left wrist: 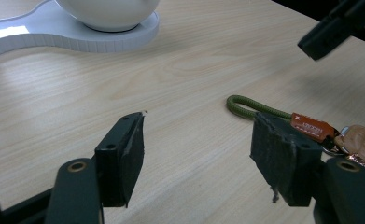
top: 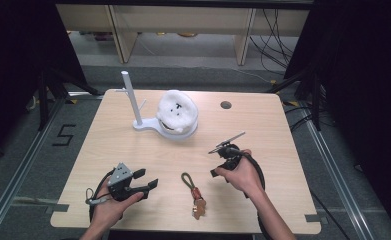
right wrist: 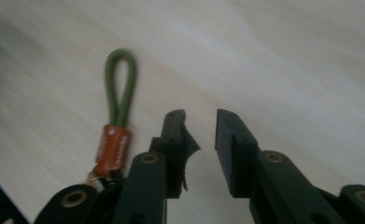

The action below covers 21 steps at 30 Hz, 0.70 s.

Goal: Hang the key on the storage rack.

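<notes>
The pale wood-grain tabletop (top: pixel 263 130) carries everything here. Far beyond both hands stands a white plastic stand with an upright pegged post (top: pixel 131 100), and on its round base sits a white fluffy plush ball with small black marks (top: pixel 177 111); both lie well apart from the work in hand.

The left hand-held gripper (top: pixel 145 180) rests low near the table's front edge, its jaws spread wide with nothing between them. The right hand-held gripper (right wrist: pixel 200 133) hangs just above the bare wood, jaws narrowed to a slim gap with no thing inside it.

The smallest thing is the keychain strap of olive-green cord looped at one end, with an orange tag and a brown charm (top: pixel 194 192). It lies flat between the two hand-held grippers, just beside the right one's left jaw in the right gripper view, and close past the far jaw of the left one in the left gripper view (left wrist: pixel 283 114).

By the look of it, the work is at its start: the strap is not yet picked up, and the grasp and any carrying are still left to do.
</notes>
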Motion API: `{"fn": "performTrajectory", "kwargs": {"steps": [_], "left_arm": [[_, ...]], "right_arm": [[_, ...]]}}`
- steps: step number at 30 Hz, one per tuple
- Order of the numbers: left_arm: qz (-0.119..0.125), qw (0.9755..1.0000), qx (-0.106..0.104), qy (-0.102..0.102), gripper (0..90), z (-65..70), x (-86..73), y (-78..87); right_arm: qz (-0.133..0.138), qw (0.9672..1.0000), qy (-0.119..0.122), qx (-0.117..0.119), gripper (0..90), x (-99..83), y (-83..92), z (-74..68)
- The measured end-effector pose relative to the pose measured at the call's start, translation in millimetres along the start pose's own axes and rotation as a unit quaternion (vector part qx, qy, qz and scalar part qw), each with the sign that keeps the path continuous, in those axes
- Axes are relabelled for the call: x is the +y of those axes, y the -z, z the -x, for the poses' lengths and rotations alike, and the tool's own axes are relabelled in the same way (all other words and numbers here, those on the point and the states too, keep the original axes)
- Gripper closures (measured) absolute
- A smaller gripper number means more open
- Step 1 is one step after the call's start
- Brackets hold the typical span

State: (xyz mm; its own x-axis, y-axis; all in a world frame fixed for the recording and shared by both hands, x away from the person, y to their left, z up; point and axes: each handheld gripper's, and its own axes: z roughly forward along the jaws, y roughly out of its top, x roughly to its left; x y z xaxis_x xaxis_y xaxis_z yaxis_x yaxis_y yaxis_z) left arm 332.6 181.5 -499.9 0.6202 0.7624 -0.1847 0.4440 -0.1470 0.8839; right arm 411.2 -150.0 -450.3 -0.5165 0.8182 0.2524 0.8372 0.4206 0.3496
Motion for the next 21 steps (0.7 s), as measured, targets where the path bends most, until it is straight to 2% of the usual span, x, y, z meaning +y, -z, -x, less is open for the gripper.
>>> {"fn": "performTrajectory", "kwargs": {"steps": [1, 2, 3, 4, 5, 6, 7, 10, 11, 12, 16, 17, 21], "left_arm": [[0.000, 1.0000, 0.000, 0.000, 34.4, 0.0, 0.0, 0.0], [-0.002, 1.0000, 0.003, -0.001, 34.3, 0.5, -0.7, 0.4], [-0.002, 1.0000, 0.003, -0.001, 34.3, 0.5, -0.7, 0.4], [-0.006, 1.0000, 0.004, -0.003, 34.3, -0.3, -1.4, 1.2], [-0.006, 1.0000, 0.004, -0.003, 34.3, -0.3, -1.4, 1.2], [-0.005, 1.0000, 0.000, -0.004, 34.3, -0.5, -2.2, 1.8], [-0.003, 1.0000, 0.002, -0.004, 34.3, -0.2, -2.5, 2.3], [-0.008, 0.9999, 0.007, -0.004, 34.2, -0.6, -3.8, 3.8], [-0.006, 1.0000, 0.006, -0.003, 34.2, -1.2, -4.5, 3.8], [-0.004, 1.0000, 0.007, -0.001, 34.2, -1.2, -5.0, 4.1], [-0.005, 1.0000, 0.006, -0.001, 34.3, -1.1, -4.9, 3.7], [-0.004, 1.0000, 0.004, -0.001, 34.2, -1.7, -5.0, 3.1], [-0.007, 0.9999, 0.008, -0.002, 34.2, -2.5, -5.6, 3.0]], "right_arm": [[-0.013, 0.9999, 0.008, 0.003, 69.7, -0.3, -4.4, -3.9], [-0.014, 0.9995, 0.028, 0.011, 68.5, -0.7, -8.1, -5.9], [-0.014, 0.9995, 0.028, 0.011, 68.5, -0.7, -8.1, -5.9], [-0.034, 0.9988, 0.034, 0.015, 65.8, -2.4, -15.3, -16.2], [-0.034, 0.9988, 0.034, 0.015, 65.8, -2.4, -15.3, -16.2], [-0.050, 0.9984, 0.021, 0.014, 63.9, -2.7, -19.2, -25.5], [-0.058, 0.9979, 0.029, 0.009, 62.5, -2.5, -21.1, -29.0], [-0.071, 0.9971, 0.027, 0.004, 60.8, -0.2, -23.1, -36.9], [-0.067, 0.9971, 0.036, 0.000, 60.0, 0.7, -24.8, -39.8], [-0.075, 0.9966, 0.033, -0.002, 58.9, 2.4, -27.0, -46.8], [-0.094, 0.9951, 0.032, -0.009, 57.0, 4.7, -32.6, -52.0], [-0.110, 0.9938, 0.005, -0.016, 56.7, 5.2, -33.3, -56.2], [-0.108, 0.9936, 0.015, -0.029, 54.0, 5.1, -41.1, -61.0]]}}
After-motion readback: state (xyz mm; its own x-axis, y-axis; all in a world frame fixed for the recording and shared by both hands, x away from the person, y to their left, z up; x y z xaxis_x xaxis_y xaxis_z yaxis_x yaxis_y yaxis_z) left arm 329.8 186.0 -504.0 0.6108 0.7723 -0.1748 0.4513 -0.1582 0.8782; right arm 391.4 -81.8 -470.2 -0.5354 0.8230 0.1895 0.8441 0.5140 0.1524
